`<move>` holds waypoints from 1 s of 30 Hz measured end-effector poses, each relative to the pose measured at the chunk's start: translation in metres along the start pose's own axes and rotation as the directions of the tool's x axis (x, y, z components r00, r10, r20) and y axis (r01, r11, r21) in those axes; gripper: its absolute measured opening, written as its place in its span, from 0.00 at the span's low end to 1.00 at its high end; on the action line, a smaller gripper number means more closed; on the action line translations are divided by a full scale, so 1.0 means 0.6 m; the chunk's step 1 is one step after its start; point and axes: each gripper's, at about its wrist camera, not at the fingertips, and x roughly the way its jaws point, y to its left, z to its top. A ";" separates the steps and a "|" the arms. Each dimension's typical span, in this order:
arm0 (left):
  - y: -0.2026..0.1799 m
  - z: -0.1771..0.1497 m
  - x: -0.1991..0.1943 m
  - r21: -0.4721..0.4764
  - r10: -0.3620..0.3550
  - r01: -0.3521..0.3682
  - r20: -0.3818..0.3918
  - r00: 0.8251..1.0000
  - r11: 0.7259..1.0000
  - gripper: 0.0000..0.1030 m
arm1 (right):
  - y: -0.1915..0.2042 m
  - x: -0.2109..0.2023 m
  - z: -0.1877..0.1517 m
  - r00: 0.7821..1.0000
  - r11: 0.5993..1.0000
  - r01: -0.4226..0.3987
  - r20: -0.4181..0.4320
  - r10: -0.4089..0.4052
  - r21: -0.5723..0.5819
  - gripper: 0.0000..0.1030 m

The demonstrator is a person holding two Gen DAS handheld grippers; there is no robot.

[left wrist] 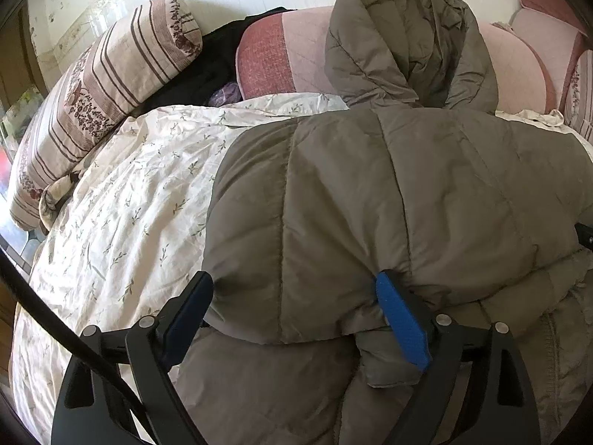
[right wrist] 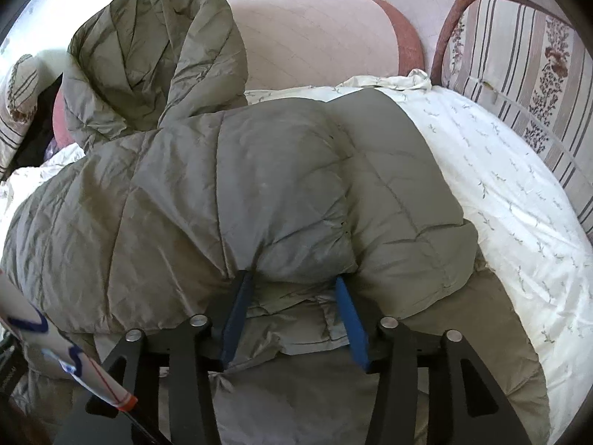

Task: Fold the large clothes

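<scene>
Lying across a cream bedsheet printed with small grey-green sprigs, an olive-grey quilted puffer jacket with a hood fills most of both views. Its body is folded back on itself, so that an upper puffy layer ends in a rounded fold edge over a flatter layer beneath. The jacket's hood stands propped against a pink and brick-red padded cushion at the far side of the bed.

The left gripper, black-framed with blue pads, has its fingers spread wide, and the fold edge of the jacket bulges into the gap between them. The left pad sits at the jacket's outer side edge and the right pad presses into a crease of the fabric; whether this counts as a true grip cannot be told.

The right gripper is spread less widely, its two blue pads set on either side of a bunched lobe of the upper layer, which swells out just beyond the fingertips. Both pads touch the fabric.

A long bolster pillow with brown stripes and a floral pattern lies along the left edge of the bed, beside a dark garment. In the right wrist view, a similar striped floral cushion borders the sheet on the right.
</scene>
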 end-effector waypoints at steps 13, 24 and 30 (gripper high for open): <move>0.010 -0.002 0.005 -0.038 -0.020 0.020 -0.002 1.000 0.999 0.92 | 0.003 0.002 -0.004 0.998 0.998 0.056 0.015 -0.056 -0.014 0.69; 0.011 -0.001 0.005 -0.038 -0.017 0.017 -0.001 1.000 0.999 0.93 | 0.006 -0.051 0.010 0.991 0.997 0.082 0.104 -0.083 0.008 0.70; 0.011 -0.001 0.005 -0.038 -0.017 0.017 0.000 1.000 0.999 0.93 | 0.046 -0.105 0.006 0.967 0.997 -0.028 0.250 0.044 -0.070 0.70</move>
